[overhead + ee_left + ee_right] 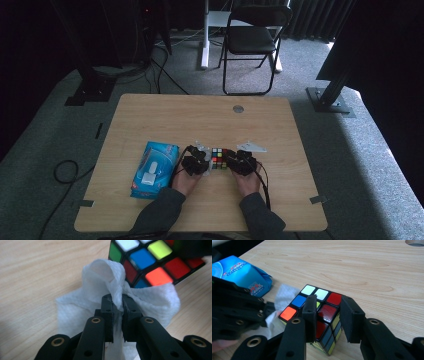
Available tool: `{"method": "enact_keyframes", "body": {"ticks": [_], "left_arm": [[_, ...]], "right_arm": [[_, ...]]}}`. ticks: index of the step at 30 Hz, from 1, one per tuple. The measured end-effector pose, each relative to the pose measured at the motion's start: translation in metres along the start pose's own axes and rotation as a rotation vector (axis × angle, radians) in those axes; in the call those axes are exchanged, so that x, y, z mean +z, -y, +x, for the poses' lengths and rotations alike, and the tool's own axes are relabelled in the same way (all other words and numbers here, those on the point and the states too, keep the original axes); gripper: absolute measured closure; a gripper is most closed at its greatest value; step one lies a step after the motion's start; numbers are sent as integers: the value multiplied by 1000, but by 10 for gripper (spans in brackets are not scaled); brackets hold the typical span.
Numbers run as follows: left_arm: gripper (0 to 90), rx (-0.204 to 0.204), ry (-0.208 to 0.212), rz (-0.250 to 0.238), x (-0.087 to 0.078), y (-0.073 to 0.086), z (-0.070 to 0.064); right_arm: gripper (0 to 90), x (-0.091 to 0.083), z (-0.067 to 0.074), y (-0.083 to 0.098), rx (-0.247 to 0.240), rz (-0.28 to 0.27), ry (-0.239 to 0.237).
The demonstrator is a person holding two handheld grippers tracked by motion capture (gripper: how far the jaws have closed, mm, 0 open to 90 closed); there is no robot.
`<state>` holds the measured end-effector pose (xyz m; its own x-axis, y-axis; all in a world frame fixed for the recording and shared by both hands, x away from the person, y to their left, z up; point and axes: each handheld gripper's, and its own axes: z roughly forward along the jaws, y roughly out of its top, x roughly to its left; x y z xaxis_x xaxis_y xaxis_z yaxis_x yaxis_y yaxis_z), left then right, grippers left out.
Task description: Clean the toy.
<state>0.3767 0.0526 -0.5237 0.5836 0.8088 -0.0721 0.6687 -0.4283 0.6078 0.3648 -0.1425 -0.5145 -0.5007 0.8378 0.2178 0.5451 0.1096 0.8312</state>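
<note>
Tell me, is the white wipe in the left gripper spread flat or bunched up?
Bunched up. The left gripper pinches the white wipe into a raised fold, pressed beside the cube.

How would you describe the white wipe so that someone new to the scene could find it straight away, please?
Start at the wooden table and look near its front edge, where the two grippers meet. The white wipe lies bunched there, pinched in the left gripper and pressed against the colourful puzzle cube. Unlike the blue wipes packet to its left, it is plain white, crumpled and textured.
</note>
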Motion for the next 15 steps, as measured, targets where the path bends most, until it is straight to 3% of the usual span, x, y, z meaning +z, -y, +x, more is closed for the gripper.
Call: {"method": "enact_keyframes", "body": {"ticks": [8, 15], "left_arm": [[815, 16, -6, 12, 4, -1, 1], [819, -32, -22, -14, 0, -3, 10]], "right_arm": [[675, 0, -1, 0, 11, 1, -4], [674, 0, -1, -2, 2, 14, -7]]}}
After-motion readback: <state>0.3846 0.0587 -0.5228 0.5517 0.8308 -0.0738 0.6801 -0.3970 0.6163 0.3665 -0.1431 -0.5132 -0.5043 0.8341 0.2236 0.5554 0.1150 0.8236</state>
